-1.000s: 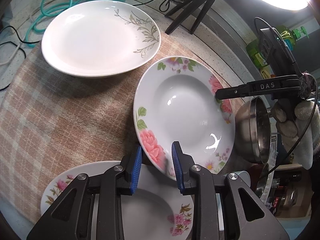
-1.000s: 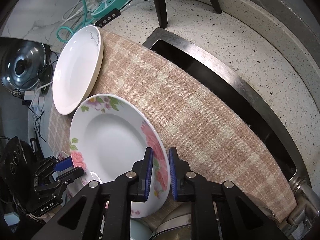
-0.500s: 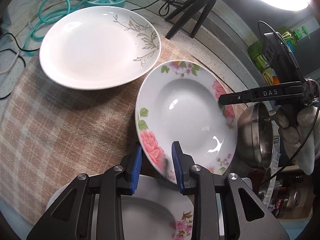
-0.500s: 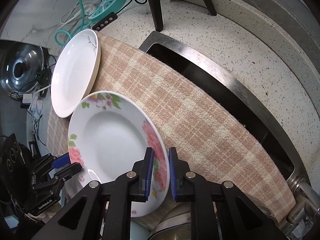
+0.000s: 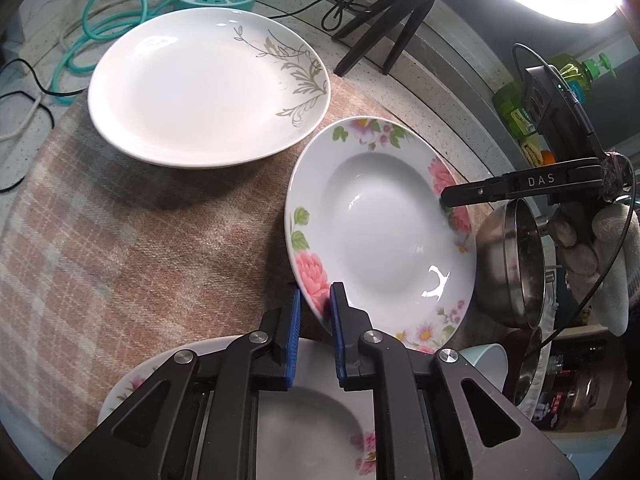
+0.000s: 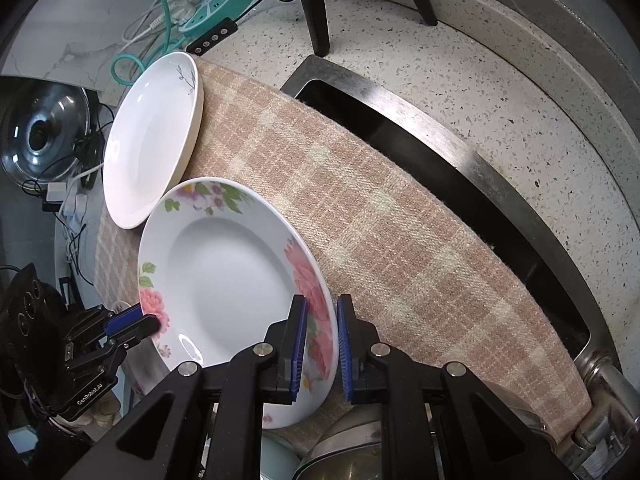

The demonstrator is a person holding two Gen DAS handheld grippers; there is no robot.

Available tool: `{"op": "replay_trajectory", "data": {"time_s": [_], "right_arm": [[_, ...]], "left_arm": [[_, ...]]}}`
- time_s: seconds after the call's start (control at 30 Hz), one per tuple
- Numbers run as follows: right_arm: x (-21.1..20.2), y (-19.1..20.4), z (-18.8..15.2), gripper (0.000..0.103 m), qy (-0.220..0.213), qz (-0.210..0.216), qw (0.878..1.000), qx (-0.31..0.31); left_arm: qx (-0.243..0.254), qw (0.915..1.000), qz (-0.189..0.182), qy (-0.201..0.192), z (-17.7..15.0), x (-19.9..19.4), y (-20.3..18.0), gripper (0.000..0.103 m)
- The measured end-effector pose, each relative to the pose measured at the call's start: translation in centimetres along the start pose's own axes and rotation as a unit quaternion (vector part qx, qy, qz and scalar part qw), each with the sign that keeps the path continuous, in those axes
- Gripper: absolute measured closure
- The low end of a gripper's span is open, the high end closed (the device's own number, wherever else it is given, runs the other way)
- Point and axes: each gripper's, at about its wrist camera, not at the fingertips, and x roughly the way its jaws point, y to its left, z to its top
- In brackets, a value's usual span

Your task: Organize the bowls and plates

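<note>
Centrally in both views, a floral plate (image 5: 384,232) is seen tilted above a plaid cloth (image 5: 132,240), gripped at opposite edges. At the lower middle of the left wrist view, the near rim with its pink rose is caught between the blue pads of the left gripper (image 5: 316,312), whose jaws are closing on it. At the lower middle of the right wrist view, the right gripper (image 6: 322,344) is clenched on the plate's other rim, one pad on each face. A white plate (image 5: 208,84) with a grey leaf pattern is found at the upper left of both views, lying on the cloth just beside the floral plate. A second floral plate (image 5: 312,424) is visible under the left gripper at the bottom of the left wrist view. Steel bowls (image 5: 516,264) are stacked at the right edge of that view, beside a gloved hand (image 5: 596,248). A sink (image 6: 460,184) is partly covered by the cloth at the right of the right wrist view.
</note>
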Motion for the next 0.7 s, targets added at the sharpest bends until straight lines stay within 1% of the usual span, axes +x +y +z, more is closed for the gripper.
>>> {"op": "replay_trajectory", "data": {"time_s": [0.3,0.7], "right_arm": [[-0.2,-0.1,-0.1,0.089,-0.010,0.000,1.000,0.008],[-0.8,-0.2,-0.2,0.090,-0.022,0.008,0.999,0.022]], "left_arm": [[-0.003,1.0000,0.001,0.001,0.4,-0.2,-0.2,0.091],[-0.004,0.9999,-0.003,-0.009,0.6,-1.0,0.2,0.091]]}}
